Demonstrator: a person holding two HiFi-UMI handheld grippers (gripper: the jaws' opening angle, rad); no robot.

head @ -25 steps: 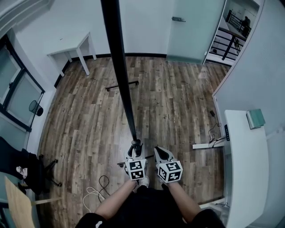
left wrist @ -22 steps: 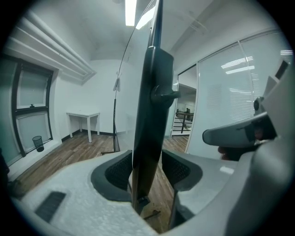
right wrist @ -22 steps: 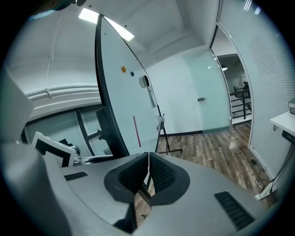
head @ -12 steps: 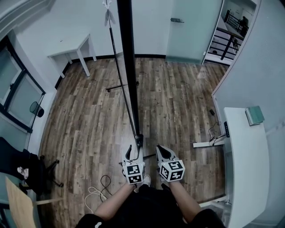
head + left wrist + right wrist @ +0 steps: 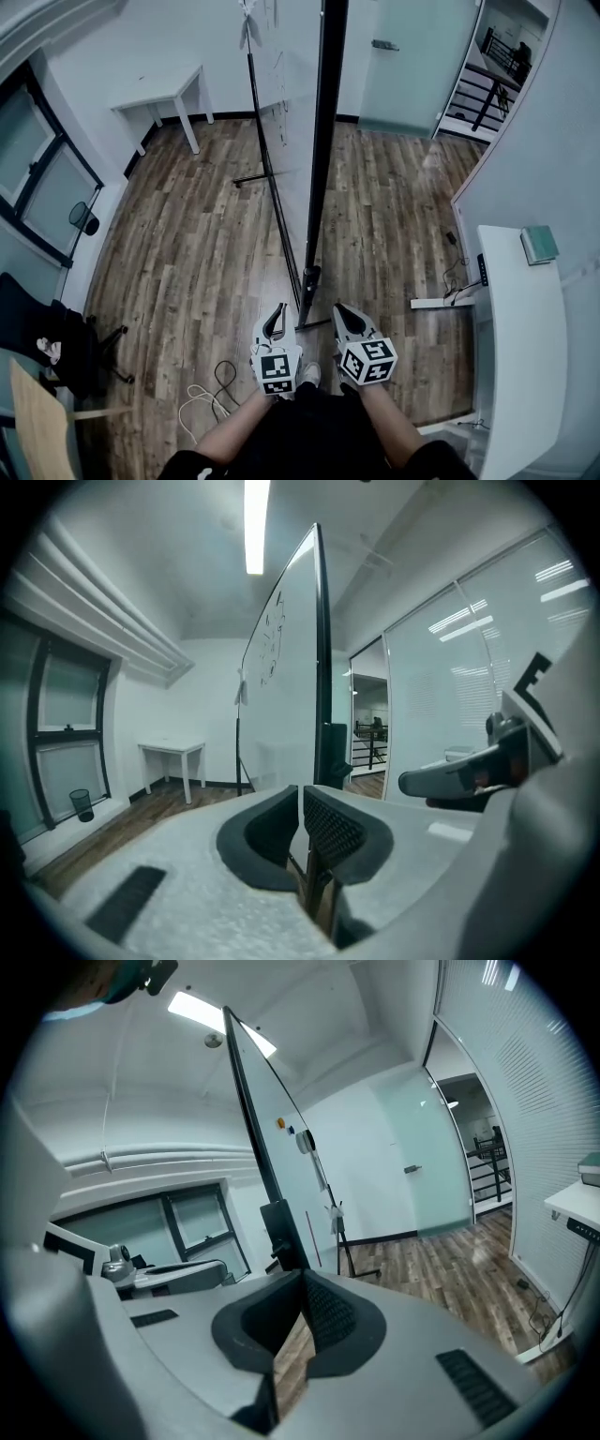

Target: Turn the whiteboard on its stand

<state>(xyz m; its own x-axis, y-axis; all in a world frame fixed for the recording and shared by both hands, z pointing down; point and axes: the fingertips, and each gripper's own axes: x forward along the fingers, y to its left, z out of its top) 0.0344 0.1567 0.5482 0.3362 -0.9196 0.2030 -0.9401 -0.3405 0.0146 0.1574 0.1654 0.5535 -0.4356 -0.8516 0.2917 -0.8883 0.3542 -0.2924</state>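
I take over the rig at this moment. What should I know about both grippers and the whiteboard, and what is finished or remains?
Left gripper: the jaws have just been closing and meet, with nothing between them.
Right gripper: shut, empty.
Whiteboard: on its stand, edge-on to you, just ahead of both grippers; neither holds it.
Done: the board is swung edge-on.
Left: probably more turning. If so, open a gripper, take the near edge and swing it on. The wanted final angle I cannot tell.
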